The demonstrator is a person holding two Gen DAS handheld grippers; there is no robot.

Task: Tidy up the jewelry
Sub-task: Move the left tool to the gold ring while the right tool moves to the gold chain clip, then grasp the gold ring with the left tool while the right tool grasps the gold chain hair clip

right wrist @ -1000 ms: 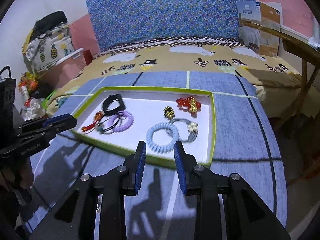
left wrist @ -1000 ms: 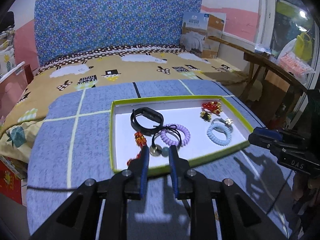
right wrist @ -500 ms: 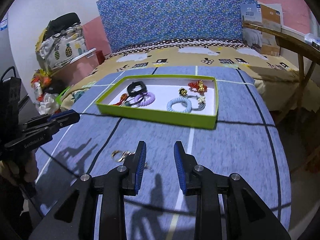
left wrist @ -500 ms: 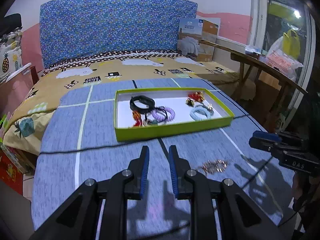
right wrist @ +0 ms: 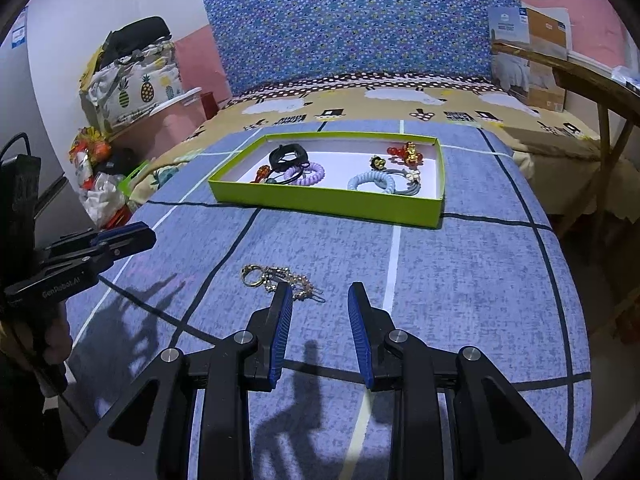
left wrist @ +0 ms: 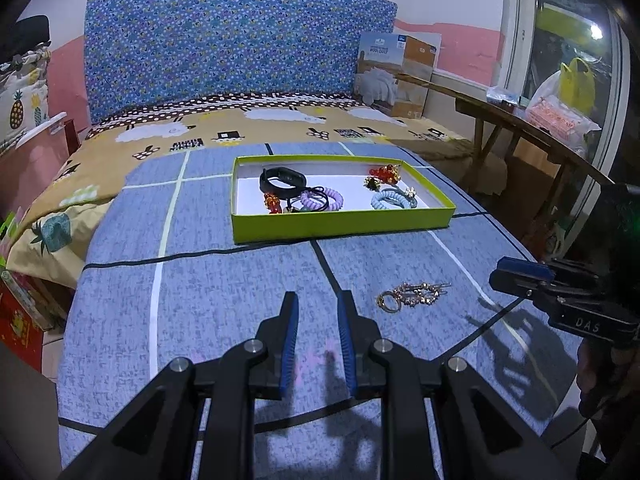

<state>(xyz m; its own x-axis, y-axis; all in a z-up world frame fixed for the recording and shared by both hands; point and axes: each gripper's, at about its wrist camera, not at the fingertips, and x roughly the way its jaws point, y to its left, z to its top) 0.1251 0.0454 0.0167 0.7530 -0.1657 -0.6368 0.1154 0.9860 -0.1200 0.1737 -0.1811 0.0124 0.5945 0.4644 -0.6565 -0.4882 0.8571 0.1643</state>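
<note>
Left wrist view: left gripper (left wrist: 317, 300) with jaws apart and empty; gold chain (left wrist: 412, 295) flat on blue bedspread (left wrist: 224, 296), just right of the jaws. Right wrist view: right gripper (right wrist: 319, 292) likewise apart, empty; chain (right wrist: 276, 278) partly behind the left jaw, near side of green tray (right wrist: 328, 202).

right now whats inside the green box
Inside the green box: a black band, a purple coil tie, a blue coil tie, red beads, and a flower clip. The near wall hides the floor's front strip.
</note>
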